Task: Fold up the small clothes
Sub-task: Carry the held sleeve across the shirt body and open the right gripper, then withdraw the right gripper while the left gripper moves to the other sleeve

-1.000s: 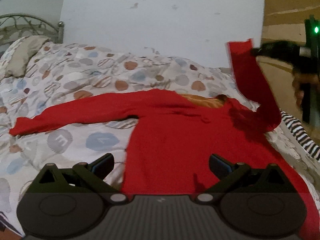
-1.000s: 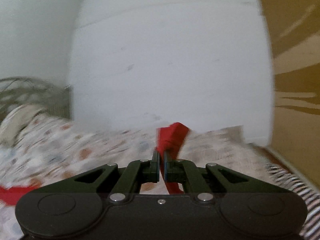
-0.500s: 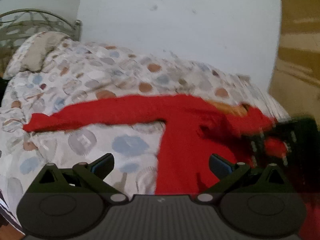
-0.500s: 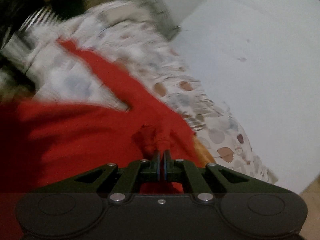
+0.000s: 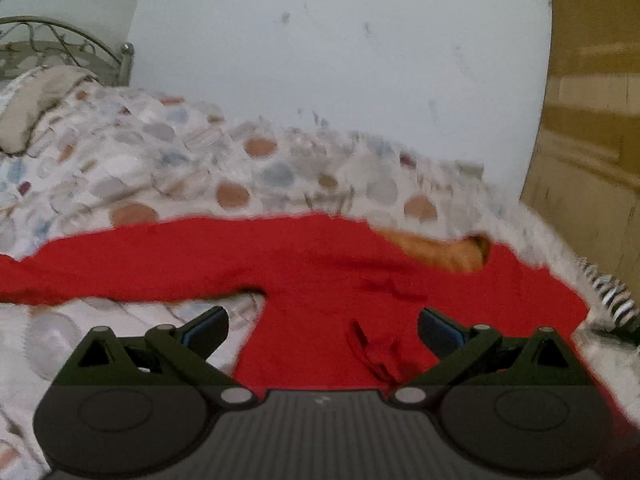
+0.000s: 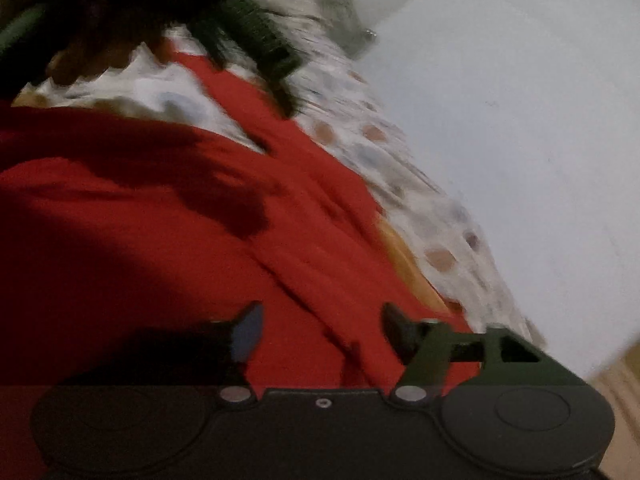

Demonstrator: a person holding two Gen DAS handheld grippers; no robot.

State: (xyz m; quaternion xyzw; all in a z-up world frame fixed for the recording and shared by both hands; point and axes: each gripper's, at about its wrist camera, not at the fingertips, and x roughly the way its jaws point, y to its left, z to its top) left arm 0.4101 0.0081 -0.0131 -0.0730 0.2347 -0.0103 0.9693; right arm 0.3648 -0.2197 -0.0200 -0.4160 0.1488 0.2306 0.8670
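A red long-sleeved top (image 5: 320, 272) lies flat on the bed. Its left sleeve (image 5: 120, 264) stretches out to the left. The right sleeve is folded in across the body, its crumpled cuff (image 5: 376, 352) lying in front of my left gripper. My left gripper (image 5: 322, 326) is open and empty just above the top's body. My right gripper (image 6: 316, 328) is open and empty, low over the same red top (image 6: 160, 240). The left gripper (image 6: 256, 44) shows blurred at the upper left of the right wrist view.
The bed has a dotted white cover (image 5: 180, 168). An orange garment (image 5: 440, 252) lies under the top's neck. A striped cloth (image 5: 612, 292) lies at the bed's right edge. A metal headboard (image 5: 60, 48) and pillow (image 5: 36, 104) stand far left. A white wall stands behind.
My right gripper carried the right sleeve down and across the top's body, then opened and let it go. My left gripper moved closer to the top, staying open.
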